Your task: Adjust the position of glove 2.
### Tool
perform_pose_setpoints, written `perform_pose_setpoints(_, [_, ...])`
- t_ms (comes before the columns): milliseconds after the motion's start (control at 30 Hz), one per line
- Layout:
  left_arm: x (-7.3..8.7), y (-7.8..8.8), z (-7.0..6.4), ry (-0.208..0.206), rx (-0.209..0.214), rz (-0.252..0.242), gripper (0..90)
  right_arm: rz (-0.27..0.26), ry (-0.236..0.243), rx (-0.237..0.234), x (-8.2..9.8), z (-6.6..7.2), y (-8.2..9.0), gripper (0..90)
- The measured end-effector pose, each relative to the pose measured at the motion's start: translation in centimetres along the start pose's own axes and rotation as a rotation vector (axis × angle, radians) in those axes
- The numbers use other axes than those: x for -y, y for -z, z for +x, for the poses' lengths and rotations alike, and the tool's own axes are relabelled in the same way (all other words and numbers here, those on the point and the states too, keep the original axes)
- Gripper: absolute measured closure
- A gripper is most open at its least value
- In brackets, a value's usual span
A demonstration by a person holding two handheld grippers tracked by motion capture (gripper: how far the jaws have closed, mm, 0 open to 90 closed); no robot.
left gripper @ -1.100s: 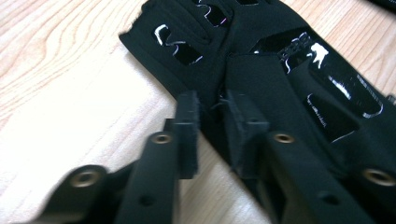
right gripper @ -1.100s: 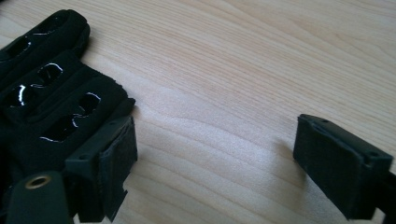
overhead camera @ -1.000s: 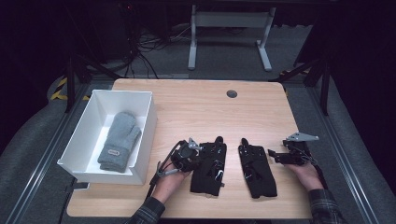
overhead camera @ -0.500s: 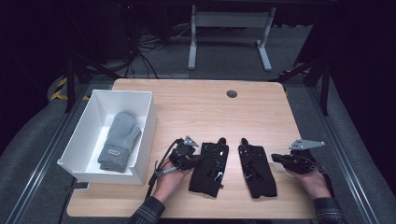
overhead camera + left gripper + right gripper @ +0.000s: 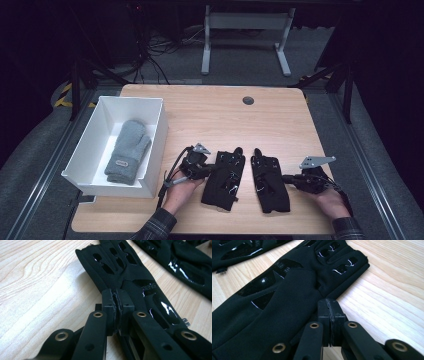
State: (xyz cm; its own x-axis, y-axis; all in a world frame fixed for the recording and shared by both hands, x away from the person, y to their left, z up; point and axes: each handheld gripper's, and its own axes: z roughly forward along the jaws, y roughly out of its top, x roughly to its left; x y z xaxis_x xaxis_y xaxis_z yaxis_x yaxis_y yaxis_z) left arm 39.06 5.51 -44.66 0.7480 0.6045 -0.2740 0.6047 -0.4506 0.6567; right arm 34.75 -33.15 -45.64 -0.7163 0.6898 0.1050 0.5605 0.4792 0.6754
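Two black gloves lie side by side near the front edge of the wooden surface (image 5: 210,112), to the right of the white box (image 5: 155,145). The box holds a grey mitten (image 5: 127,157) lying flat on its floor.

The left glove (image 5: 223,179) is the one nearer the box. The left claw (image 5: 204,171) sits at that glove's box-side edge, and in the left gripper view its jaws are clenched tight over the glove (image 5: 120,270), pads pressed together with a thin fold of black fabric pinched between them. The fingers of this glove stretch away from the claw, and shiny patches show along its back.

The right glove (image 5: 270,182) lies just beside the first, farther from the box, the two apart by a narrow strip of bare wood. The right claw (image 5: 285,178) rests at this glove's outer edge, the side turned away from the box. In the right gripper view its jaws are clenched, pads meeting right at the glove's (image 5: 287,297) hem; whether any fabric is caught between them cannot be told. Its jaws have just been closing.

Each claw is held by a hand that comes in from the front edge of the surface.
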Motion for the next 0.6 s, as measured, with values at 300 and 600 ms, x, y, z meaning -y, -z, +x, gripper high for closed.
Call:
perform_pose_setpoints(300, [-0.4,0.4,-0.2,0.003,0.021,-0.026,86.8,-0.001,0.015,-0.022,-0.4,0.9,-0.4,90.0])
perform_pose_setpoints(600, [-0.6,0.7,0.0,0.011,0.022,-0.048,86.9,0.002,0.045,-0.043,-1.1,1.7,-1.1,90.0])
